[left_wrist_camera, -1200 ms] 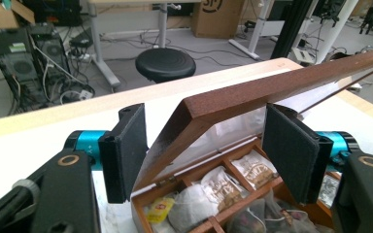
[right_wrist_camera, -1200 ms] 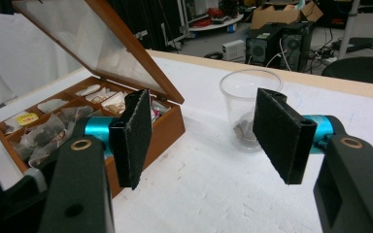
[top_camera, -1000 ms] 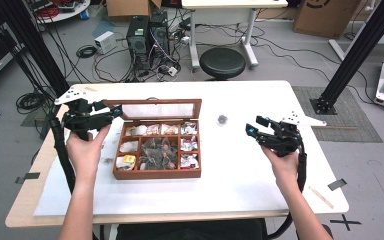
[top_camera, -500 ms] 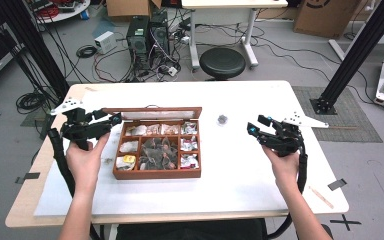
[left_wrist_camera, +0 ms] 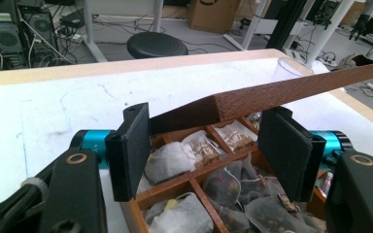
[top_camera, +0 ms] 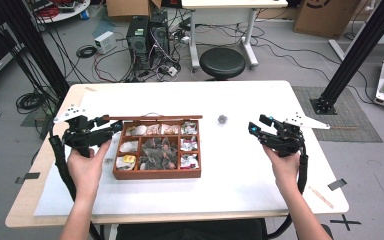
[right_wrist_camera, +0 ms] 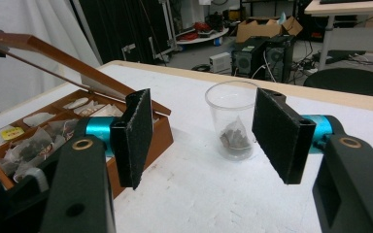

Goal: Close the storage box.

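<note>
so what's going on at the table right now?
A person holds a gripper in each hand. The left gripper is open at the left end of a wooden tea box, whose lid is raised. The right gripper, also open, points at a clear plastic cup holding a tea bag, gripping nothing.

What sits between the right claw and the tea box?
A clear cup holding a tea bag, on the bare white table between right claw and tea box, per right gripper view.
</note>
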The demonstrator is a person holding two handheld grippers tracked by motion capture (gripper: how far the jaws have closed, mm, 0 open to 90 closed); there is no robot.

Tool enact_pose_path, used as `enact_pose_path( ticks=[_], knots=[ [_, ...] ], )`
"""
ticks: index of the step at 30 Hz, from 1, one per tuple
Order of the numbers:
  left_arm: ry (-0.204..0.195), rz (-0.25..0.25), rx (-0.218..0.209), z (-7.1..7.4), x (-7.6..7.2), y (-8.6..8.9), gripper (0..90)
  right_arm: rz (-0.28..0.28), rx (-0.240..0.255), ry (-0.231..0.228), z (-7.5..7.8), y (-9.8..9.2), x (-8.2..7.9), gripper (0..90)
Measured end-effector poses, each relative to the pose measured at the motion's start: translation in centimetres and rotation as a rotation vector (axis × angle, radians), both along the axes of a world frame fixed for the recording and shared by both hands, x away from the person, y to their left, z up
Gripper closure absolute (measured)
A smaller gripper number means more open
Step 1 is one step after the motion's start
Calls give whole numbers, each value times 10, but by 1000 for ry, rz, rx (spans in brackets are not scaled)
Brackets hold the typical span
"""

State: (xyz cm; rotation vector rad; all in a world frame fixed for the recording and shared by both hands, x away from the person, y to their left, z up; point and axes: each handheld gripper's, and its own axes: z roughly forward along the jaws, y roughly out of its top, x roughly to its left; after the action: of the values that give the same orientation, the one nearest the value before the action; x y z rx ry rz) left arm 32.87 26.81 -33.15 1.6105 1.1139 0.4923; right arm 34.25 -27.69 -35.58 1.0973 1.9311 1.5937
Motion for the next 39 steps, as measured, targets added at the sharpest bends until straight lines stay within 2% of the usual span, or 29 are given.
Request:
enact_pose_path(
  ticks=[14,18,25,37,38,39],
  knots=[
    [16,4,27,-14,-18,-2,369,-12,1,-9,-1,0,-1,406],
    [19,7,23,-21,-24,-3,370,-14,1,-11,-1,1,-2,406],
    [49,2,23,-31,-32,-2,370,-18,0,-19,-1,2,-3,406],
    [89,5,16,-39,-38,-3,376,-25,6,-28,-1,0,-4,406],
    [91,-10,7,-40,-39,-3,426,-28,9,-29,-1,0,-4,406],
    [94,-10,10,-41,-41,-4,426,-29,8,-31,-1,0,-4,406]
  ],
)
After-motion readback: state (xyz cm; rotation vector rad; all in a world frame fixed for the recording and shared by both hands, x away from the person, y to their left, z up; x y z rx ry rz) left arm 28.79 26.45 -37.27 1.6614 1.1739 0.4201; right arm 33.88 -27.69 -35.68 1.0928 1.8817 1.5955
